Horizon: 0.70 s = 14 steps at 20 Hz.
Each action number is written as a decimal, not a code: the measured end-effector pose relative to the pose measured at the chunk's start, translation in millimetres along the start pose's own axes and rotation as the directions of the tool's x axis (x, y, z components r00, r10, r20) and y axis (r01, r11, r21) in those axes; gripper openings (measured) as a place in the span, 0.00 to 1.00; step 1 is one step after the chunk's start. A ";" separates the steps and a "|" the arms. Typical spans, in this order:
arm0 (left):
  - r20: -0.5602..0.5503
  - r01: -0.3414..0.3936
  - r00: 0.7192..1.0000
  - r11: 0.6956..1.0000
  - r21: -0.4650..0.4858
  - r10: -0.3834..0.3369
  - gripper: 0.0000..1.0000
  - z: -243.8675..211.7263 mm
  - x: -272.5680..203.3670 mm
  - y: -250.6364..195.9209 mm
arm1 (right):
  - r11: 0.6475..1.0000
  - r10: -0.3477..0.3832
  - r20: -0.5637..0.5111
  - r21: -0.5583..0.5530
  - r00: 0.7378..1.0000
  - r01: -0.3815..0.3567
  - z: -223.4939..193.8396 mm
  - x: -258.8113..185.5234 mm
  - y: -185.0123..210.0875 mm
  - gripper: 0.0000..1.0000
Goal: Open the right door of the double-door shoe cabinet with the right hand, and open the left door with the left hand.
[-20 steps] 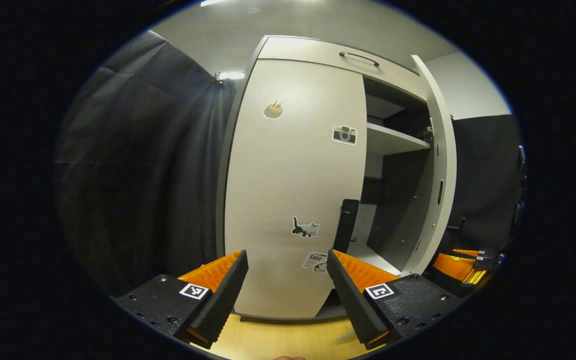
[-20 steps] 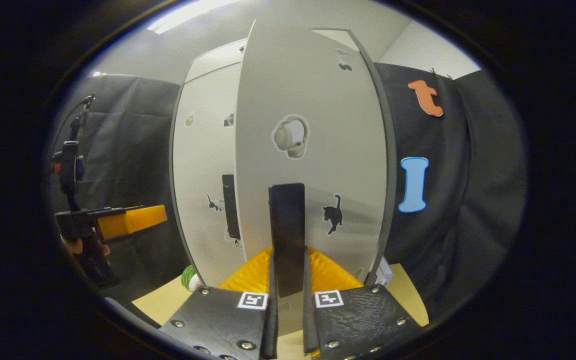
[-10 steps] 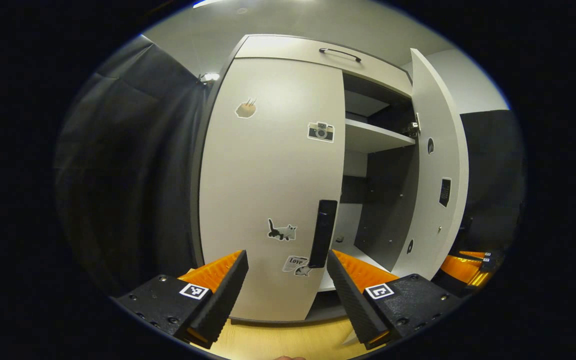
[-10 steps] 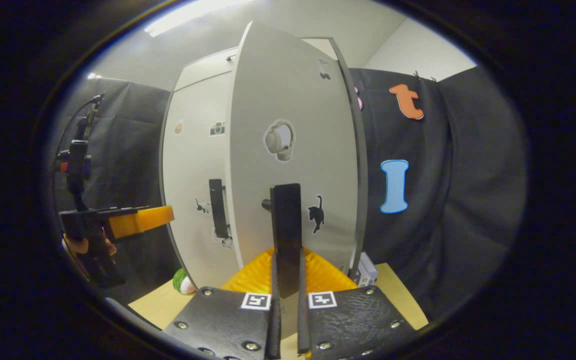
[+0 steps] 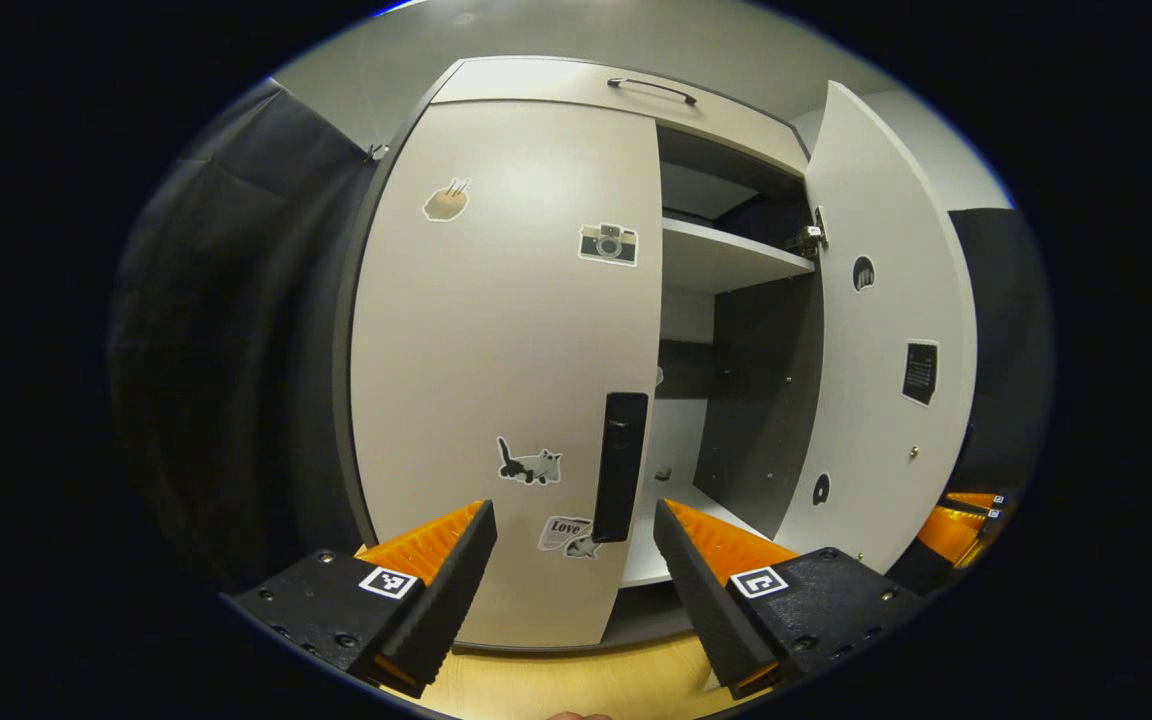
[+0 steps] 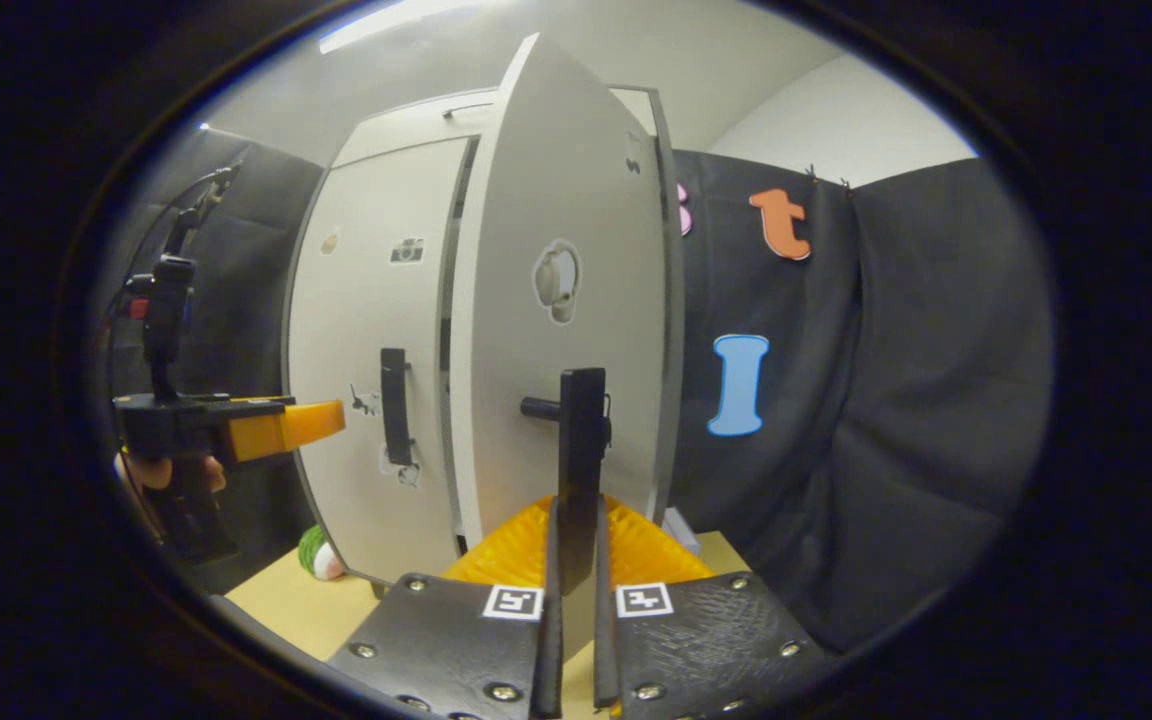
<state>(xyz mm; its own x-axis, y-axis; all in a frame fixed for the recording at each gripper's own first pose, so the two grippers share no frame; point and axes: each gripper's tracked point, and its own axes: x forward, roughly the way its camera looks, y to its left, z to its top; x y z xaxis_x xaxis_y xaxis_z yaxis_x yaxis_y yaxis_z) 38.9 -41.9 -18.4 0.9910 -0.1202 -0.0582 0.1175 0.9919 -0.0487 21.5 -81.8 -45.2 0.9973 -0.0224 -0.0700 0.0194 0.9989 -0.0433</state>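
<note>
Two doors on the shoe cabinet (image 5: 576, 85): right door (image 5: 886, 330) swung wide open, left door (image 5: 506, 350) closed flat. Right tongs (image 6: 573, 600) clenched on the black handle (image 6: 581, 450) of the right door. Left tongs (image 5: 574, 560) released, fingers spread wide, just before the left door's black handle (image 5: 620, 466) without touching it; wooden counter (image 5: 556, 680) below.

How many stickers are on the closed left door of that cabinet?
4 on the left door: a tan one upper left, a camera upper right, a cat low down, and a lettered one below, partly behind the door handle.
</note>
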 end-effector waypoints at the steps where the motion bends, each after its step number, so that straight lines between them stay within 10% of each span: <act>1: -0.002 0.004 1.000 1.000 -0.008 -0.004 0.98 -0.3 3.9 -1.9 | 1.000 -0.016 -0.003 0.001 1.000 0.016 -0.2 -2.6 -6.1 0.12; 14: -0.005 -0.004 1.000 1.000 0.022 0.004 0.98 -3.4 47.9 -14.9 | 0.995 -0.096 -0.060 -0.006 0.994 0.096 -11.9 0.2 -40.3 0.12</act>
<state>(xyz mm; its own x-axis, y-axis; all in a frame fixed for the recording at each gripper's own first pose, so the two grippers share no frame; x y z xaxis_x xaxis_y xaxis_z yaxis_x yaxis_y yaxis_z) 84.4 -62.6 -23.8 0.9912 -0.1164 -0.0629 0.1150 0.9930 -0.0260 20.1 -122.5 -55.3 0.9848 -0.1205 -0.1251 0.1143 0.9919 -0.0555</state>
